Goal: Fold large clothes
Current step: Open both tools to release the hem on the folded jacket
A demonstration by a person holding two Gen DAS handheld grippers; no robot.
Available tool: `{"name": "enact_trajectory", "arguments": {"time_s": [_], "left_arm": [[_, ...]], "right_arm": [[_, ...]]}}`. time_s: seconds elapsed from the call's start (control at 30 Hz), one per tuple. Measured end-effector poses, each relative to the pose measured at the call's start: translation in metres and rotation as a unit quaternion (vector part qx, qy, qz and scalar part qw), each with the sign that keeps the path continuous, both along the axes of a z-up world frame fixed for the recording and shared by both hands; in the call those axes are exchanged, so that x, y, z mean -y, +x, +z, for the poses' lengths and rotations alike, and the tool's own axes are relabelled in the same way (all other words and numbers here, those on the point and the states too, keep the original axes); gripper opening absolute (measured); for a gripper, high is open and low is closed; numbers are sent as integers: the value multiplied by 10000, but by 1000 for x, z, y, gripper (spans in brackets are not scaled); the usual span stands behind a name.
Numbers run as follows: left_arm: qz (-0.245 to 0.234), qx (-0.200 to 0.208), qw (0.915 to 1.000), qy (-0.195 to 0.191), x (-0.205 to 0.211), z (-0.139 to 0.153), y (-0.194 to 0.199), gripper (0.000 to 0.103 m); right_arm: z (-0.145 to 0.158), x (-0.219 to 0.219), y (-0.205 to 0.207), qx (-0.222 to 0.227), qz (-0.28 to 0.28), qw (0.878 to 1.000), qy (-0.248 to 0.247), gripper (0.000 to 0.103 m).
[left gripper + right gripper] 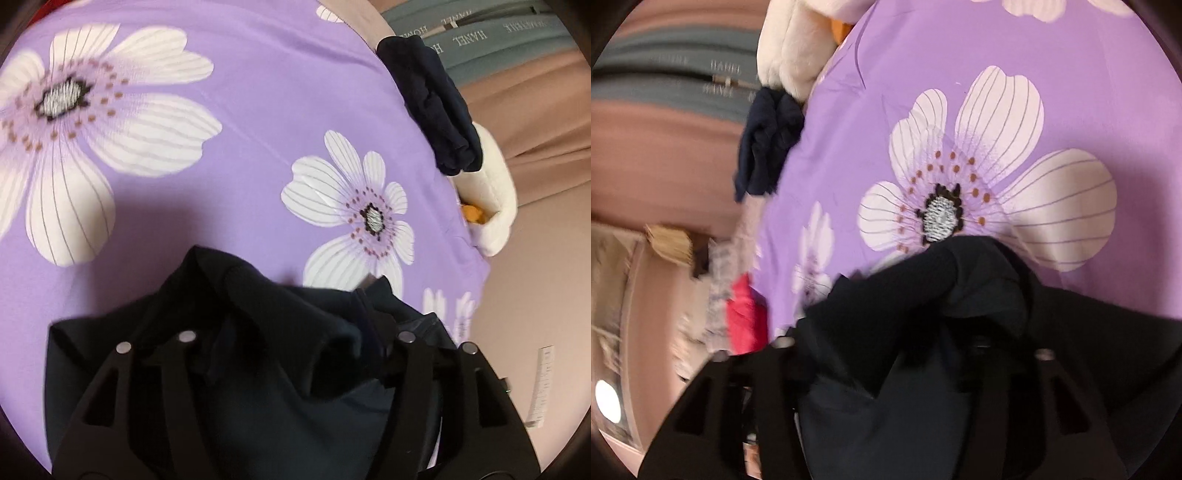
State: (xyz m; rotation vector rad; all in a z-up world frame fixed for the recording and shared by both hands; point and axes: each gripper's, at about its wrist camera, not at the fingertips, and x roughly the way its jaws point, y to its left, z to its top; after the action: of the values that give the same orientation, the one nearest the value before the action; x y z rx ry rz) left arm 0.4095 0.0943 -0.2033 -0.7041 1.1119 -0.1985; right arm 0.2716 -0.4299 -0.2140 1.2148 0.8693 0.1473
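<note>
left claw point(295, 343) clamped on garment point(258, 387), lower centre | right claw point(912, 350) clamped on it too, lower centre, over bed point(1089, 110) | tip: keep cloth taut, align edges, lay flat

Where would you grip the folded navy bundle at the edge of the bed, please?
Take the navy bundle by its stacked folded end nearest the white plush, coming in from the bedsheet side. Its layers bunch thickest there, so one pinch probably catches them all, and the sheet side looks unobstructed. Both grippers seem occupied with the dark garment first.
</note>
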Motion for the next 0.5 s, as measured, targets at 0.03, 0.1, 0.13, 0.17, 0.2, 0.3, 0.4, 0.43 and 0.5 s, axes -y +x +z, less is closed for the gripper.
{"name": "enact_trajectory", "arguments": {"time_s": [0.03, 0.1, 0.13, 0.17, 0.2, 0.3, 0.4, 0.43, 0.5], "left_arm": [[1, 27, 10000, 75, 2, 1, 1, 61], [64, 66, 9998, 147, 2, 3, 3, 63], [130, 94, 9998, 138, -2, 5, 5, 65], [192, 119, 9996, 144, -4, 7, 7, 68], [315, 157, 9991, 255, -8, 11, 9, 72], [797, 303, 9930, 818, -25, 26, 14, 88], [1009, 353, 9912, 782, -45, 35, 14, 88], [954, 396, 9916, 779, -46, 38, 11, 88], [620, 531, 9916, 1006, -38, 43, 2, 88]], "right_arm": [[2, 2, 0, 20, -41, 10000, 43, 67], [9, 11, 0, 137, -185, 9997, 63, 69], [12, 16, -1, 189, -274, 9994, 5, 71], [16, 23, -2, 250, -404, 9989, -45, 72], [19, 28, -3, 292, -483, 9984, -69, 73], [28, 35, -6, 315, -460, 9974, -451, 73], [51, 13, -6, 706, 254, 9884, -1319, 73], [59, 2, -5, 830, 541, 9816, -1632, 73], [73, -31, -5, 1073, 1256, 9566, -2399, 73]]}}
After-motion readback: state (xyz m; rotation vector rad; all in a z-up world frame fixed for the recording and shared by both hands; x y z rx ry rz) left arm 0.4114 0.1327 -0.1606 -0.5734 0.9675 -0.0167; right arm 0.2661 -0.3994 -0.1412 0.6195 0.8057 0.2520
